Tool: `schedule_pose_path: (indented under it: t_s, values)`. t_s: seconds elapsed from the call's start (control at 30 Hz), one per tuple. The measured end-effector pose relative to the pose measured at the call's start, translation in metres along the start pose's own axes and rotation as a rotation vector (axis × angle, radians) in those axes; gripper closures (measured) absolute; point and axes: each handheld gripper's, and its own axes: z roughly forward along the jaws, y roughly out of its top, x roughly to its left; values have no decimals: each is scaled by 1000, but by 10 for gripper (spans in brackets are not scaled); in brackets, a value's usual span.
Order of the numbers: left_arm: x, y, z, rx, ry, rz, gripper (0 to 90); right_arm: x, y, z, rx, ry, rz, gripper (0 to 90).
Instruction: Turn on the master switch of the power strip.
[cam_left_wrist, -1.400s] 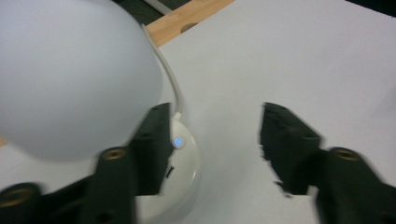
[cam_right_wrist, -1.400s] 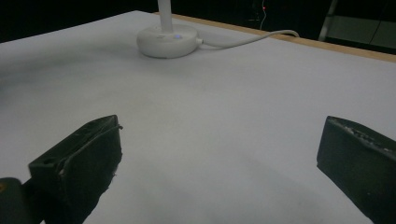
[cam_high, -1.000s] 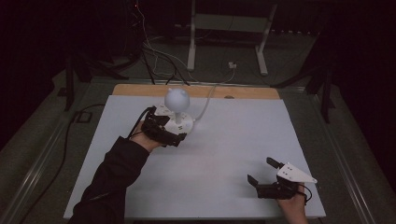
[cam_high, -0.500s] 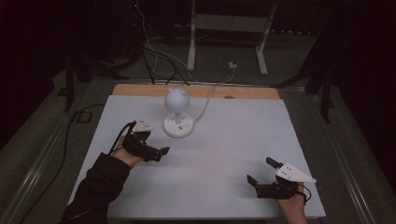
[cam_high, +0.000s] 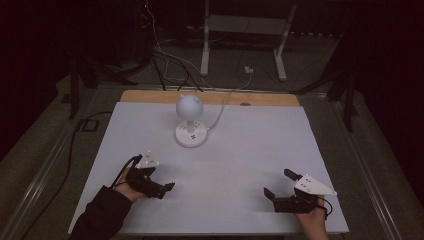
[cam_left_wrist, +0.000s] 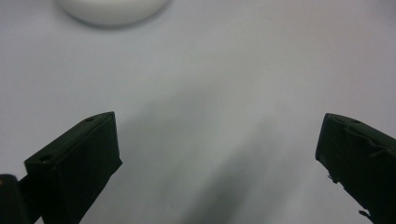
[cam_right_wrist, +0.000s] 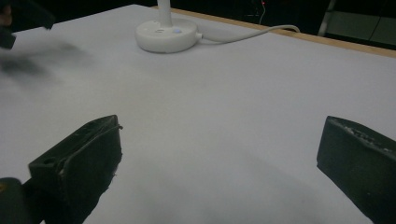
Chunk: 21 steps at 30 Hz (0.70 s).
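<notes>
White and smooth, the little lamp (cam_high: 190, 120) stands toward the far middle of the table (cam_high: 260, 150), a round globe on a short stem over a disc base. From above we see its whole shape; along our right gripper (cam_right_wrist: 219, 154) we see the base up close, with small buttons and a cord (cam_right_wrist: 247, 32) trailing off it. Our left gripper (cam_left_wrist: 217, 149) shows us just the base's blurred rim. Both grippers' matte black jaws stand wide apart, holding nothing, well short of the lamp.

A dim lab: white-topped table (cam_high: 250, 150), loose floor cables (cam_high: 165, 55), metal stand (cam_high: 245, 30) behind.
</notes>
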Motion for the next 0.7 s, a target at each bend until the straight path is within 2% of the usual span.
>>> schedule_pose_path:
  t_s: [0.17, 0.53, 0.57, 0.7]
  values:
    - [-3, -17, -1, 25, 13, 10, 3, 0, 0, 0, 1, 3, -2, 0]
    - [-5, -46, -6, 1, 3, 18, 3, 1, 0, 0, 2, 8, -6, 0]
    - [-5, -48, -7, -3, 11, 18, 3, 1, 0, 1, 2, 8, -7, 0]
    - [-1, -53, -10, -35, 11, -22, 3, 1, 0, 1, 2, 14, -4, 0]
